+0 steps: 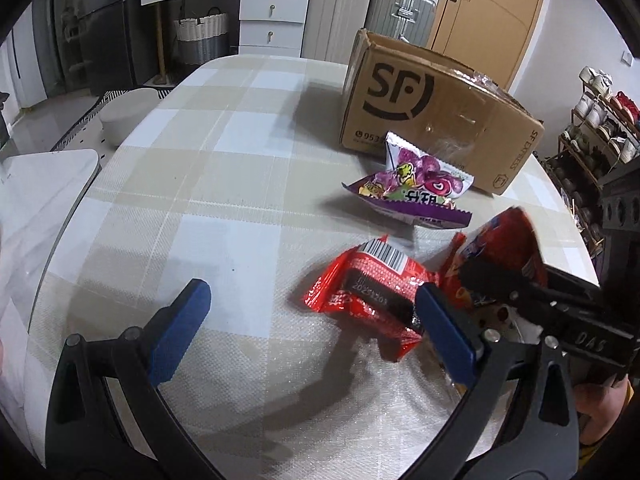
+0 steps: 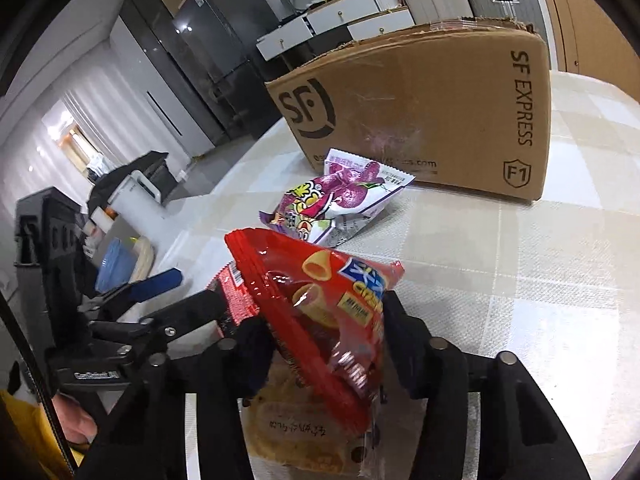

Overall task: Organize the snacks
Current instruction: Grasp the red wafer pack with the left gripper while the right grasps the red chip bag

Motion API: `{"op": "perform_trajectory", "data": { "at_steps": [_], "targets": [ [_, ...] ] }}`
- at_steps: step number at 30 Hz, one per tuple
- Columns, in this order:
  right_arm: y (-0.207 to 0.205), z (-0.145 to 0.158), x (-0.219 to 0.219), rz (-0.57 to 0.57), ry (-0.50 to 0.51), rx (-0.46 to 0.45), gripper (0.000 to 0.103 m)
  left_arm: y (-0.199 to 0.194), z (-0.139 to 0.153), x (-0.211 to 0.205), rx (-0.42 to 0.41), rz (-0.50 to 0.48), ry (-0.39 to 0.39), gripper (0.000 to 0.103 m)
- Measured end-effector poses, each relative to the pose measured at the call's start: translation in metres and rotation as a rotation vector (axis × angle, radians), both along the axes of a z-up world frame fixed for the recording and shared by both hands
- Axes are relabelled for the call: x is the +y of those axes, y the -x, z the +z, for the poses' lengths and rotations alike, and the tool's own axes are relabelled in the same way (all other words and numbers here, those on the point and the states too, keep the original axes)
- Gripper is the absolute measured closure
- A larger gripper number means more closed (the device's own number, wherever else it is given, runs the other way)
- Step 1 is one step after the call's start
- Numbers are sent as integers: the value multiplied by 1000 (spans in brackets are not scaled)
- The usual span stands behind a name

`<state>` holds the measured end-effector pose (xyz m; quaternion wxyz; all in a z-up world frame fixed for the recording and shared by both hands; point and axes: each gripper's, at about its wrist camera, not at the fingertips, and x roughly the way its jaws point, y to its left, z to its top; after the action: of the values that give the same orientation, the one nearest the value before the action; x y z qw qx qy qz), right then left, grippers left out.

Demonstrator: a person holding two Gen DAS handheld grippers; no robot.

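On the left, my left gripper (image 1: 308, 320) hangs with its blue jaws wide apart and nothing between them, low over the table (image 1: 180, 184), its right pad just beside the red wrapper (image 1: 368, 300); I judge it is set to take that one next. Further right, the purple bag (image 1: 412, 192) lies against the foot of the box (image 1: 440, 116), probably where the snacks belong. My right gripper (image 2: 320, 344) is clamped on the red chip bag (image 2: 328, 312), which stands tilted between the pads. Beneath it lies a pale pastry packet (image 2: 296, 436), so I can't tell whether it is caught too.
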<state>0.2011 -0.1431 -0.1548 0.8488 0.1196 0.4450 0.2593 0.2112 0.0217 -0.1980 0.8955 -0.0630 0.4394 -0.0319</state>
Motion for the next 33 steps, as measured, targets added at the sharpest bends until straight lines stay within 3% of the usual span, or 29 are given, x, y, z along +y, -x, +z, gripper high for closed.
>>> {"op": "perform_trajectory", "data": {
  "at_steps": [21, 33],
  "targets": [
    [22, 20, -54, -87, -226, -119, 57, -13, -7, -24, 74, -56, -88, 1],
    [26, 23, -70, -88, -274, -119, 57, -27, -22, -53, 126, -94, -215, 4]
  ]
}}
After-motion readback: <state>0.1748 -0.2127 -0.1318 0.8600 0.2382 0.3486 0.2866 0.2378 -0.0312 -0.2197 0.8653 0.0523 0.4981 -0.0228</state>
